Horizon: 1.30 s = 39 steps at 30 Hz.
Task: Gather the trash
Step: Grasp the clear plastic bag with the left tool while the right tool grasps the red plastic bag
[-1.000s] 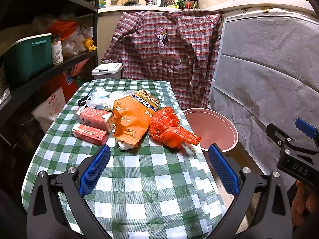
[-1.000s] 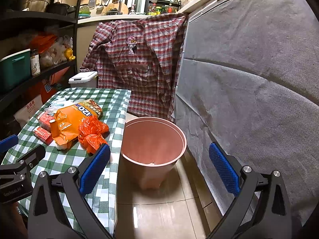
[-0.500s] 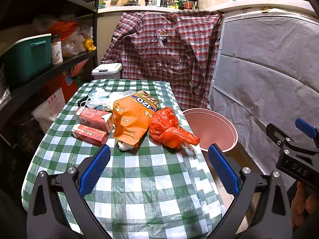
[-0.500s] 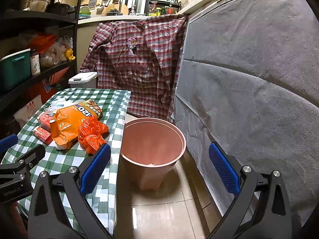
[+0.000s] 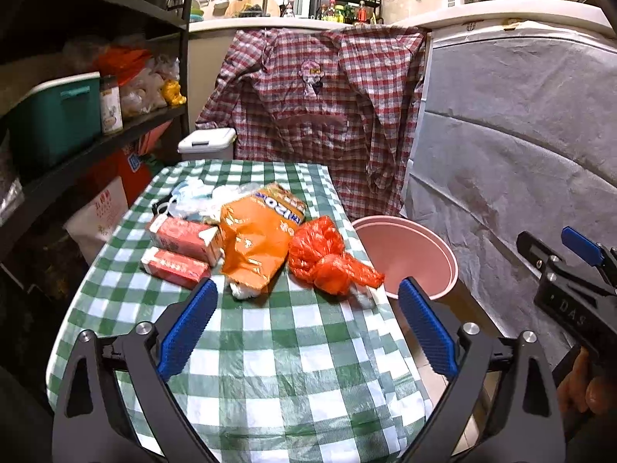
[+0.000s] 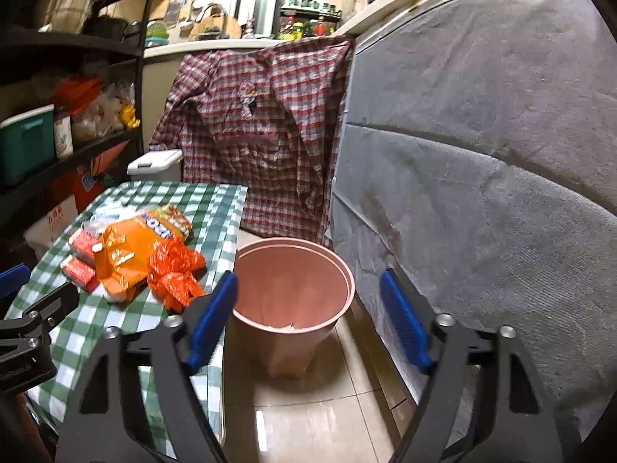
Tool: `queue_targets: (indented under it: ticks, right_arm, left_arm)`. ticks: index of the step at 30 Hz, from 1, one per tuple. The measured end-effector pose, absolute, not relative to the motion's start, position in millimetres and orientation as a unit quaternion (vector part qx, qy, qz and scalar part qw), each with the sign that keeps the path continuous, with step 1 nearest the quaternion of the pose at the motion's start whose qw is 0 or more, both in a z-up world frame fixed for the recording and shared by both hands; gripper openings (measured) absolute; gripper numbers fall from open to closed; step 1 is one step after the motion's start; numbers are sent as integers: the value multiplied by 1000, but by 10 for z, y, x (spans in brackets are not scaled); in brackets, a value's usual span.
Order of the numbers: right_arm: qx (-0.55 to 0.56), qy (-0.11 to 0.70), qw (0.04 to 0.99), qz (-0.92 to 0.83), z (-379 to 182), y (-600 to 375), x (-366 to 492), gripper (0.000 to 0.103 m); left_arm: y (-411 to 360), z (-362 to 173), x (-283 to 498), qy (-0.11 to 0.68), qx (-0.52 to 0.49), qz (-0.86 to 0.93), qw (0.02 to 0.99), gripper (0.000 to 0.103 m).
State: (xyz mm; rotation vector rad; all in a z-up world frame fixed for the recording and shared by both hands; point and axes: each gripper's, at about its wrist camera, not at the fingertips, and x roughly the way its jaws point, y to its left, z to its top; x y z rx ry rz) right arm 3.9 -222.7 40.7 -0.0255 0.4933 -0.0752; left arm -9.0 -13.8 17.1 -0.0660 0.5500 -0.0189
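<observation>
Both grippers idle short of the trash, nothing held. Left gripper [image 5: 304,324]: fingers wide apart, just eased inward a touch, nothing between them but checked cloth. Right gripper [image 6: 308,322]: fingers apart, have just been closing partway on empty air, aimed over the pink bin [image 6: 293,285].

Trash lies clustered mid-bench, well ahead of the left gripper: knotted red plastic bag [image 5: 327,260] nearest the bin-side edge, orange snack packet [image 5: 256,241] touching it, two red cartons [image 5: 181,247] beside that, clear crumpled plastic [image 5: 200,196] behind.

Risks, as judged:
- Red bag sits close to the bench edge; a clumsy nudge could tip it to the floor beside the bin, not into it.
- Snack packet is slick and flat; fingers may skid off or pinch the cloth with it.
- Tablecloth [image 5: 270,366] looks loose (plastic sheen, wrinkled), so dragging could shift everything.
- Grippers stand near each other; both reaching at once could collide.

Bench: narrow, green-and-white check. Room: cramped kitchen, dark shelving [image 5: 96,142] left, plaid shirt [image 5: 320,115] hung behind, grey covered panel [image 6: 482,154] right, tiled floor.
</observation>
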Motion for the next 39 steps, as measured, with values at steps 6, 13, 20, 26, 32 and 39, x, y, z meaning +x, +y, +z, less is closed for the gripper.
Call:
queue_targets:
  ticks: [6,13,20,26,32,39]
  right_arm:
    - [42,211,976,-23,732,-2365,134,62]
    - [21,173,984,38,1248,-2084,439,62]
    - [-18,160,977,139,1512,-1609,936,39]
    - [-39,197,957,211,1172,-1200,1363,25]
    - [-45,239,945,218,585,-979,1493,29]
    - [-47,299,925,230,118,-751,1768,41]
  left_arm:
    - [-42,618,-67,214,-15,-5,977,88]
    - [550,1169,506,206,-37,-8,978,77]
    - [1164,1224,1189,209,-44,-11,977,53]
    - [1355,855,1585,244,-38,-17,969,38]
    - [1488,580,1757,276,-30,-24,961,29]
    - [1666,384,2020,311,-43,-24,949,9]
